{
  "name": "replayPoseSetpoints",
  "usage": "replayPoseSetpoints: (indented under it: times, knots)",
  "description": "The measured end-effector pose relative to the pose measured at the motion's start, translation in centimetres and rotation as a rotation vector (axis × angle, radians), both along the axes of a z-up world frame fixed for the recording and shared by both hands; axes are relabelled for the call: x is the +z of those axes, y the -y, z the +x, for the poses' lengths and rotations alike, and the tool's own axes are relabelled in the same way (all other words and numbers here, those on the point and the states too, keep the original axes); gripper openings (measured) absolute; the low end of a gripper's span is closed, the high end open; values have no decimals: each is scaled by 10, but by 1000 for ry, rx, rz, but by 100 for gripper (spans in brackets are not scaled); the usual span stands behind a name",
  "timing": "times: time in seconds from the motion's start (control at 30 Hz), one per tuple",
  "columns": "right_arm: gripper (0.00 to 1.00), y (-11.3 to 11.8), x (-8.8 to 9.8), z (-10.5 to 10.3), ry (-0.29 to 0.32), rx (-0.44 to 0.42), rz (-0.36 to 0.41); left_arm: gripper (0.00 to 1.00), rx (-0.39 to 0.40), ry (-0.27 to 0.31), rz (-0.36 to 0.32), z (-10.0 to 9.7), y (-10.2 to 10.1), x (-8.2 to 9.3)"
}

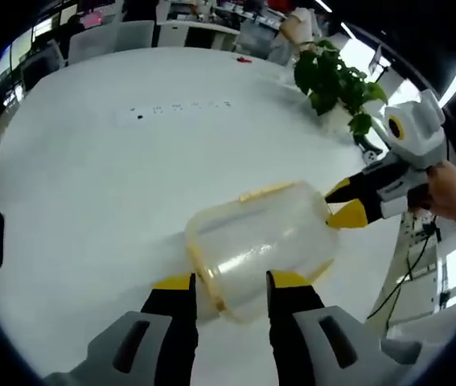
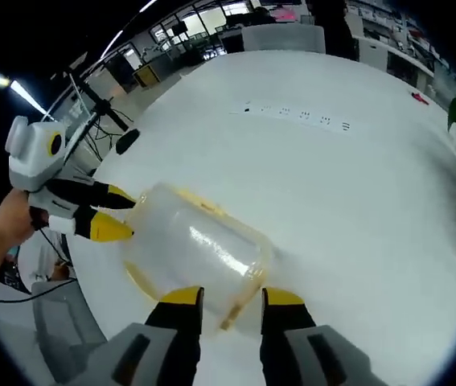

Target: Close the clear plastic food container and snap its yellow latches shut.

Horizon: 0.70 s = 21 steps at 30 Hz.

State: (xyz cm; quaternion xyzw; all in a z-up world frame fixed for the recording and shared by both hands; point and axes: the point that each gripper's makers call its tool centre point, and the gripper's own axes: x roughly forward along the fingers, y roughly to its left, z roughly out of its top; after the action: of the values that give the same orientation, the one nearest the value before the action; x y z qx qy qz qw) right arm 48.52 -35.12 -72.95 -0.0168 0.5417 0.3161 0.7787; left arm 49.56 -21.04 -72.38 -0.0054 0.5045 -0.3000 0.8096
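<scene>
Bracketing the clear container (image 1: 260, 245) end to end on the white table (image 1: 91, 201): left gripper (image 1: 229, 283) and right gripper (image 2: 232, 299) both gaping, gripping nothing. Looking light, slick, flexible; probably best pinching near the yellow latches (image 1: 266, 191).

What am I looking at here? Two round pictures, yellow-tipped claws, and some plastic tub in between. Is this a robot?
No robot: a person holds a two-jaw tool in each hand, and a fisheye camera rides on each tool, which makes the pictures round. The left gripper view looks out along the left gripper; the right gripper view looks along the right gripper. Each tool's black, yellow-tipped jaws rise from the bottom of its own picture.

Both tools sit at opposite ends of one thing: a clear plastic food container with yellow trim, lying on its side on a big white table. Each view shows the other tool coming in from the side, with the person's hand behind it. The jaws stand apart, close around the container; whether they press it I cannot tell.

Further off, a green plant stands at the table's edge, and a white power strip lies on the table.
</scene>
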Motion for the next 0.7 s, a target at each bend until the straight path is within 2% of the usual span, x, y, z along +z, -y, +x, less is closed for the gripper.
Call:
replayPoseSetpoints:
  times: [0.33,0.7]
  knots:
    - [28,-2,3,-1,22,85,-29,31,-39,7,14,-3,-4,3]
    - [29,-7,12,6,81,203,-59,34,-91,59,26,6,-4,17]
